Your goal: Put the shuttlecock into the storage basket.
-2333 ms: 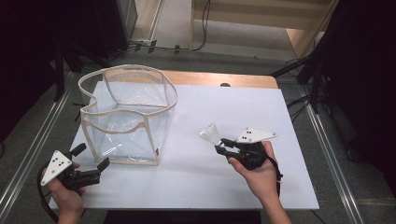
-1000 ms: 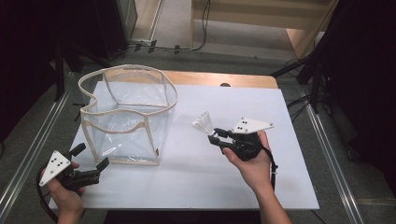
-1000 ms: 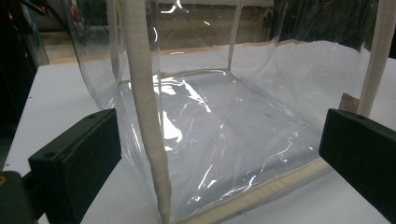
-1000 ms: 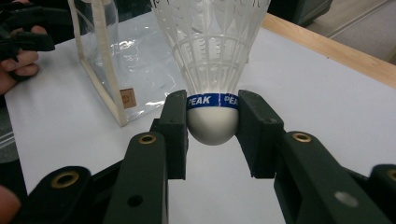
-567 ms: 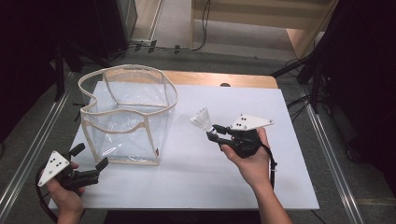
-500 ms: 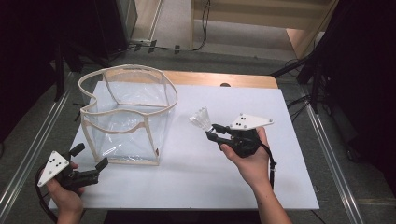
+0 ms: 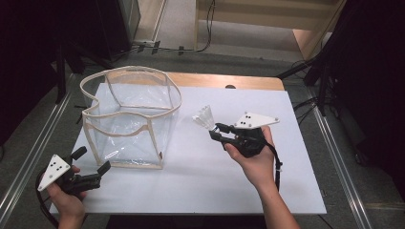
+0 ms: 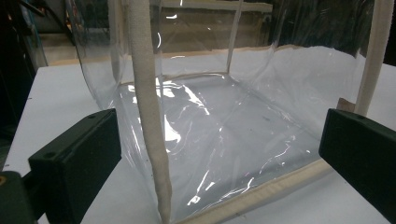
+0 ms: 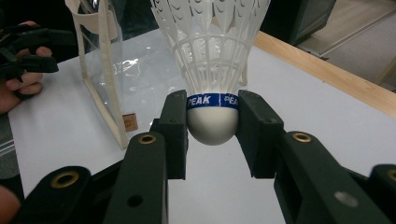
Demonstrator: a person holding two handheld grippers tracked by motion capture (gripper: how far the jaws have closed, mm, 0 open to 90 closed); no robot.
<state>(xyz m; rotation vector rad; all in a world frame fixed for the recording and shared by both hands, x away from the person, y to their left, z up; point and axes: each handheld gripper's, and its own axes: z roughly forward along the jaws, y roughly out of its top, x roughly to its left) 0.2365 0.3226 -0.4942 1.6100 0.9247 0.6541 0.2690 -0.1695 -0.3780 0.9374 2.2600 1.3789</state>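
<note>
The white plastic shuttlecock with a rounded white cork and a blue band reading PEAK (image 9: 212, 100) is pinched right at its cork between the two black jaws of the right gripper (image 9: 211, 116). One jaw presses in on each side of the band, and the feathery skirt fans out beyond the jaw tips, so that gripper is clamped on it. In the high view the shuttlecock (image 7: 204, 118) sits at the front end of the right gripper (image 7: 216, 132), skirt pointing away from the hand and up-left, held above the white tabletop (image 7: 205, 176) near the middle of it. The person's right hand (image 7: 253, 157) wraps the gripper body from below, with the grey three-cornered plate on top.

Just to the left of the shuttlecock, close but not touching, stands the clear plastic bag with cream fabric edging and a floppy open rim (image 7: 131, 119); it stands upright on the table with its mouth open to the top.

Further out, at the near-left corner of the table, the left gripper (image 7: 90, 164) is held in the person's left hand (image 7: 67, 195), well apart from the shuttlecock. In the left gripper view its jaws stand wide apart with nothing between them, aimed at the bag's cream corner seam (image 8: 149, 140) and see-through wall just ahead.
</note>
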